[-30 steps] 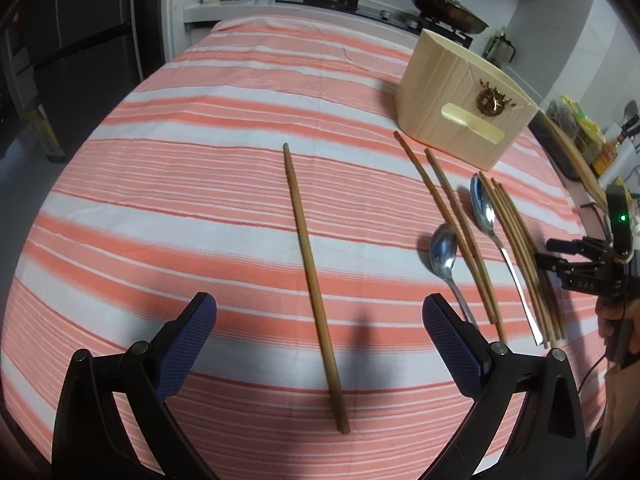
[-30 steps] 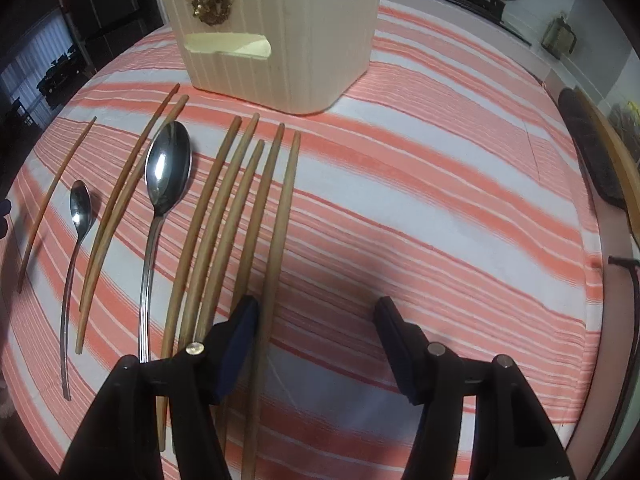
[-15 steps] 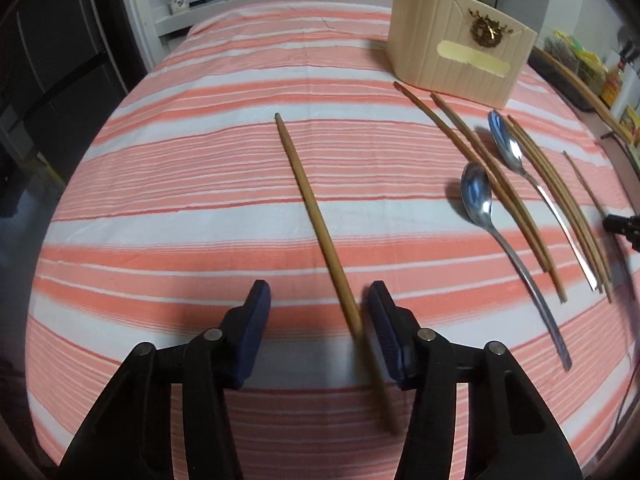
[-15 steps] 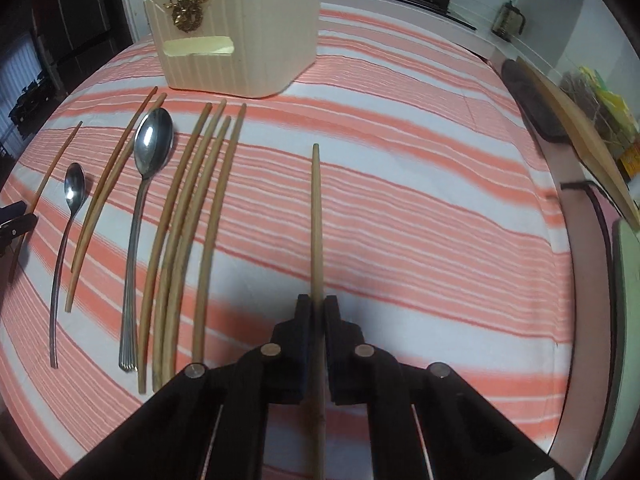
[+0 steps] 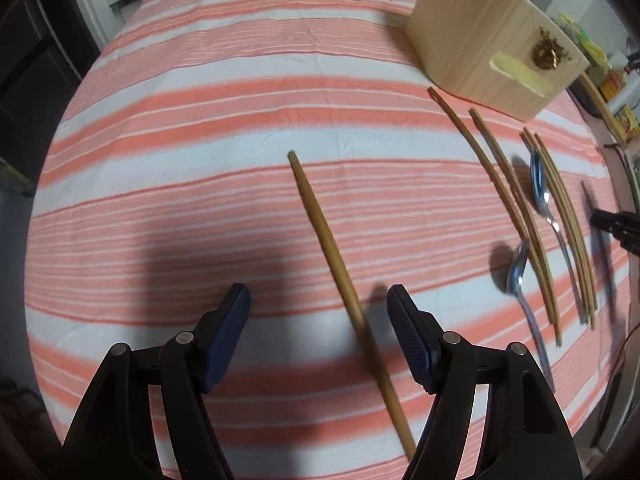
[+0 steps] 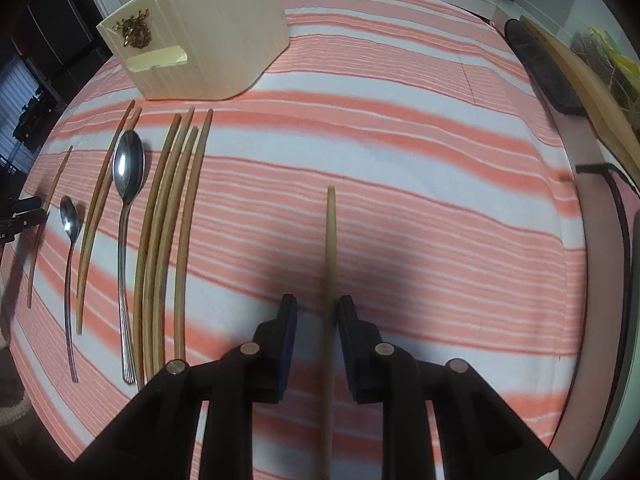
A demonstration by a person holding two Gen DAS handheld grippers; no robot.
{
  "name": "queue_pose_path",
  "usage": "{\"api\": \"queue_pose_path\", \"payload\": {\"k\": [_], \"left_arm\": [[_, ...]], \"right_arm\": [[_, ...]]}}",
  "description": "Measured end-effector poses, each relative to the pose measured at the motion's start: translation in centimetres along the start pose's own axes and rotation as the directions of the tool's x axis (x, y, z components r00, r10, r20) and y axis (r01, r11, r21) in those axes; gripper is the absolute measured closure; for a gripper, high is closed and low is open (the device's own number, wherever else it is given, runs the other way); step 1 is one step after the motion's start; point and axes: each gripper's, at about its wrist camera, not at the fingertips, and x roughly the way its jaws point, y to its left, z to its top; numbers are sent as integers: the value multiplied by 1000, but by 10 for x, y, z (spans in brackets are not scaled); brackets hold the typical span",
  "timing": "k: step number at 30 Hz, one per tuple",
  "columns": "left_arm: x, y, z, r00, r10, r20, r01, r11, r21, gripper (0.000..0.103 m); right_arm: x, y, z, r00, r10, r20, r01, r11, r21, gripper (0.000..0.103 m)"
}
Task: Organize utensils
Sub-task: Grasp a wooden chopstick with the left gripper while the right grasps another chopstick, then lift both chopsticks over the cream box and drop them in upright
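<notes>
My left gripper (image 5: 320, 310) hangs low over the striped cloth, jaws opening. A lone wooden chopstick (image 5: 324, 248) lies between them, nearer the right pad (image 5: 406, 320), and neither pad presses on it. My right gripper (image 6: 317, 312) has narrow jaws that are opening. Another chopstick (image 6: 330, 240) runs between them with a slim gap on each side. Left of it lie a bundle of several chopsticks (image 6: 168, 220), a large spoon (image 6: 128, 168), a chopstick pair (image 6: 98, 208) and a small spoon (image 6: 69, 216). The pale wooden utensil box (image 6: 200, 36) stands behind them.
The box (image 5: 492, 52) sits at the far right in the left wrist view, with the spoons (image 5: 518, 272) and chopsticks (image 5: 504, 200) below it. A dark board (image 6: 540, 68) and cluttered items line the table's right edge. A kitchen counter lies beyond the far edge.
The right gripper shut on one chopstick from the bundle, carried it to the right, and its jaws have now parted. The left gripper moved in over the lone chopstick, narrowed, then widened again.
</notes>
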Motion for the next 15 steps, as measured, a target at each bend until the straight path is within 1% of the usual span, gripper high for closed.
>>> {"api": "queue_pose_path", "payload": {"k": [1,2,3,4,7,9,10,12,15], "left_arm": [[2,1,8,1000,-9,-4,9,1000,-12,51],[4,2,16,1000,-2,-3,2,1000,-19,59],[5,2,22,1000,10,3,-10,1000,-20,79],[6,4,27,1000,10,4,-10,1000,-25,94],[5,9,29,999,-21,42,24,997,-69,98],[-8,12,23,994,-37,104,46,995,-88,99],[-19,11,18,989,-49,139,62,994,-87,99],[-44,7,9,974,-67,216,84,994,-70,99],[-88,-2,2,944,-107,313,123,992,-33,99]], "right_arm": [[3,-2,8,1000,0,4,0,1000,7,83],[4,-3,15,1000,-18,14,18,1000,8,96],[6,-4,21,999,-28,16,28,1000,12,96],[7,-7,25,1000,-22,21,21,999,30,96],[-2,-10,28,997,1,76,-7,997,80,96],[-25,-9,23,988,26,155,-40,995,88,96],[-40,-8,20,979,40,198,-58,995,85,96],[-74,-1,11,956,62,285,-83,995,62,96],[-122,10,0,918,85,388,-99,995,16,96]]}}
